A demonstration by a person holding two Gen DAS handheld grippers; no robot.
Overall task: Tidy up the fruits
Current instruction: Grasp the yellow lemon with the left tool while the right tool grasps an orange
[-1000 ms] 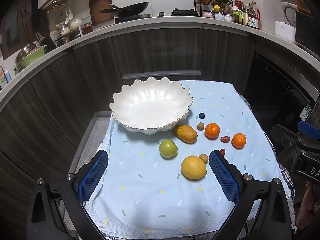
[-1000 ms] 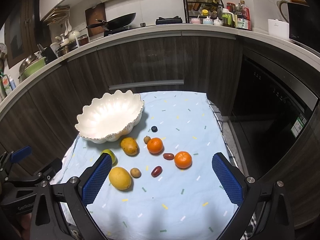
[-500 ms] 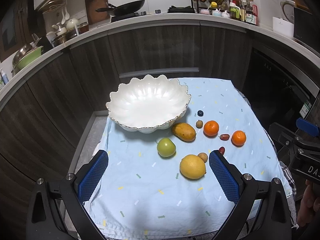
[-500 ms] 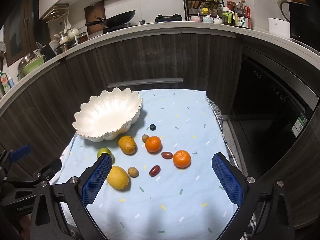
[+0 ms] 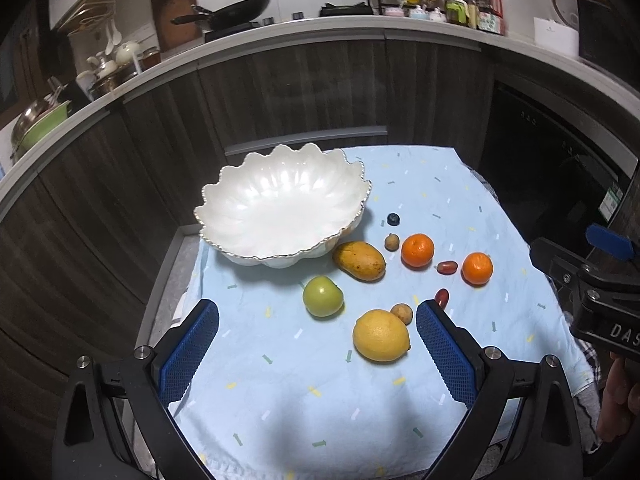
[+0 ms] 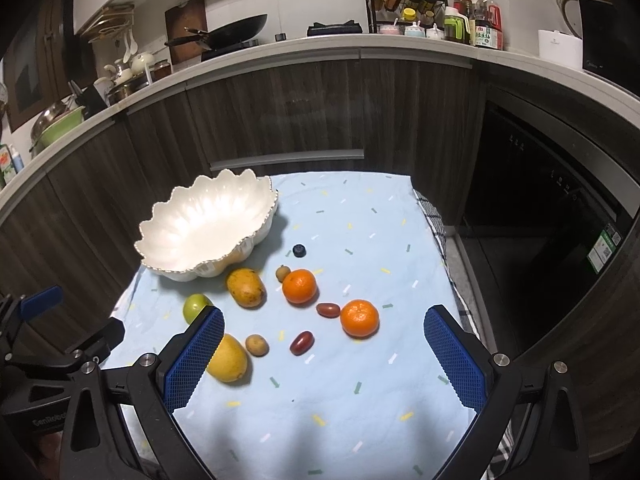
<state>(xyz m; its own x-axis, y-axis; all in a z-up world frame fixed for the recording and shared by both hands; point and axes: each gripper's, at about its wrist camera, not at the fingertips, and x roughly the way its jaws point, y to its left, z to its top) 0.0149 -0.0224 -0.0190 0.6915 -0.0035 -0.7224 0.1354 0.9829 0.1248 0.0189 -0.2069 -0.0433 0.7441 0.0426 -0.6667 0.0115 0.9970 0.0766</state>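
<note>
A white scalloped bowl (image 5: 280,212) (image 6: 208,228) stands empty at the back left of a light blue cloth (image 5: 304,392) (image 6: 340,400). In front of it lie a mango (image 5: 359,261) (image 6: 245,287), a green apple (image 5: 322,296) (image 6: 196,306), a lemon (image 5: 381,335) (image 6: 230,358), two tangerines (image 5: 417,250) (image 5: 477,268) (image 6: 299,286) (image 6: 359,318), two red dates (image 6: 328,309) (image 6: 301,342), small brown fruits (image 6: 257,345) (image 6: 282,273) and a dark berry (image 6: 299,250). My left gripper (image 5: 318,350) is open above the cloth near the lemon. My right gripper (image 6: 324,358) is open, holding nothing.
Dark wood cabinets (image 6: 280,120) curve behind the small table. The counter above carries a wok (image 6: 232,32), a spice rack (image 6: 404,4) and bottles (image 6: 484,20). A dark appliance front (image 6: 540,208) stands right. A checked towel (image 6: 434,220) hangs at the cloth's right edge.
Both views have shifted slightly: the bowl and fruits sit a little farther up in the frames, so both grippers have drawn back or tilted a bit. Both stay open.
</note>
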